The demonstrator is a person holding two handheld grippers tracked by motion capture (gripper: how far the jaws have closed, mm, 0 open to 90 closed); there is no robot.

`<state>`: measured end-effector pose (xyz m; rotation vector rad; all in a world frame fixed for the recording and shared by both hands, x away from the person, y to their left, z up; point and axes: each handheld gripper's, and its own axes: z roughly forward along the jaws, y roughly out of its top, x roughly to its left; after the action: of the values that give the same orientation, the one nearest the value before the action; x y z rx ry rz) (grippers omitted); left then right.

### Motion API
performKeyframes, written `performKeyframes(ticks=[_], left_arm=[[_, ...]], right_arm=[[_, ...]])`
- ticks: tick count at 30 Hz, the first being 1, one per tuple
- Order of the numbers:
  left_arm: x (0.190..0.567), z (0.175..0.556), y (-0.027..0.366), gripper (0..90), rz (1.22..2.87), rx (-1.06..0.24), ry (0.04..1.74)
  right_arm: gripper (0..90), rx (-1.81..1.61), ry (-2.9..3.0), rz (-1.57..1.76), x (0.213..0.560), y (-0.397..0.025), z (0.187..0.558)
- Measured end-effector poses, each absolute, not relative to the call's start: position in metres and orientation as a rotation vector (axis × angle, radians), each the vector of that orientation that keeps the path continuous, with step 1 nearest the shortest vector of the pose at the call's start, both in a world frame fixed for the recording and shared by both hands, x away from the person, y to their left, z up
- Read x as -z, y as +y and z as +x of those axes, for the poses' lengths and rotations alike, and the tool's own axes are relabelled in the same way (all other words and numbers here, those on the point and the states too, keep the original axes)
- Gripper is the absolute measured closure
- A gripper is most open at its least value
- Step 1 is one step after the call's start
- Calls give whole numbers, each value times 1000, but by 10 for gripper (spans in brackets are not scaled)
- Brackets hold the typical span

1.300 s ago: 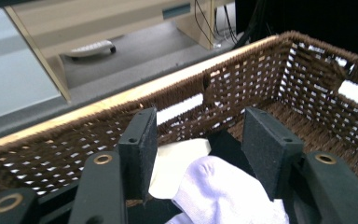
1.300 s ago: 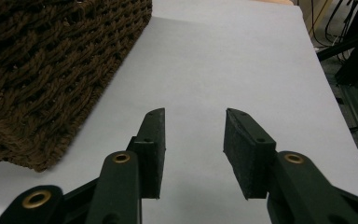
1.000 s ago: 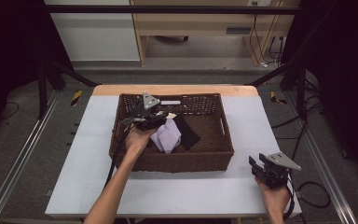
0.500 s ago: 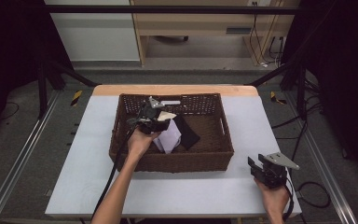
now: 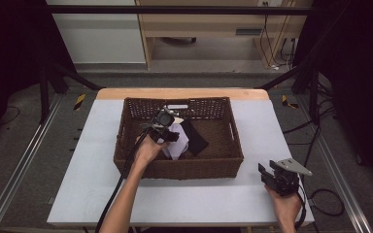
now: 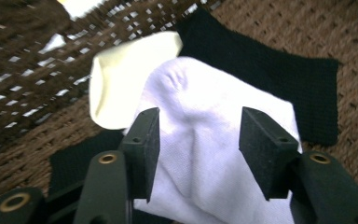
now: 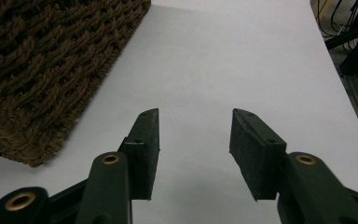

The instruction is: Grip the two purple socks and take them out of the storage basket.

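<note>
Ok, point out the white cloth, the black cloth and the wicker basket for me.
white cloth point(image 6: 214, 154), left gripper view, its middle between the jaws
black cloth point(image 6: 270, 70), left gripper view, its flat upper part
wicker basket point(image 5: 179, 169), high view, its near wall

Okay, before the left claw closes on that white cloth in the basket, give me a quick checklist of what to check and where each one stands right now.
1. Left claw open wide enough: ok, its jaws stand apart.
2. Crumpled white cloth lies between the jaws: ok, it fills the gap in the left gripper view.
3. Contact with the cloth: cannot tell whether the jaws touch it yet.
4. Neighbouring pieces out of the bite: ok for the pale yellow cloth and the black knitted cloth, both beyond the jaw tips; what lies under the white one cannot be told.
5. Right claw out of the way: ok, open over the white tabletop, outside the brown woven basket.
</note>
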<state>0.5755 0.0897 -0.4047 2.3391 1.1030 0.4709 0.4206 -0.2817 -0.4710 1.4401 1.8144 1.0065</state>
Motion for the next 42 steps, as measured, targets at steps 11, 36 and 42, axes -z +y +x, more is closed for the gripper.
performKeyframes(ticks=[11, 36, 42], left_arm=[[415, 581, 83, 442, 2428, -383, 1134], [393, 569, 103, 864, 2150, -446, 1102], [383, 561, 114, 866, 2006, -477, 1057]], right_arm=[[507, -1007, 1824, 1448, 471, -281, 421], [506, -1010, 1813, 1455, 471, -284, 420], [507, -1012, 1810, 1457, 471, -284, 419]])
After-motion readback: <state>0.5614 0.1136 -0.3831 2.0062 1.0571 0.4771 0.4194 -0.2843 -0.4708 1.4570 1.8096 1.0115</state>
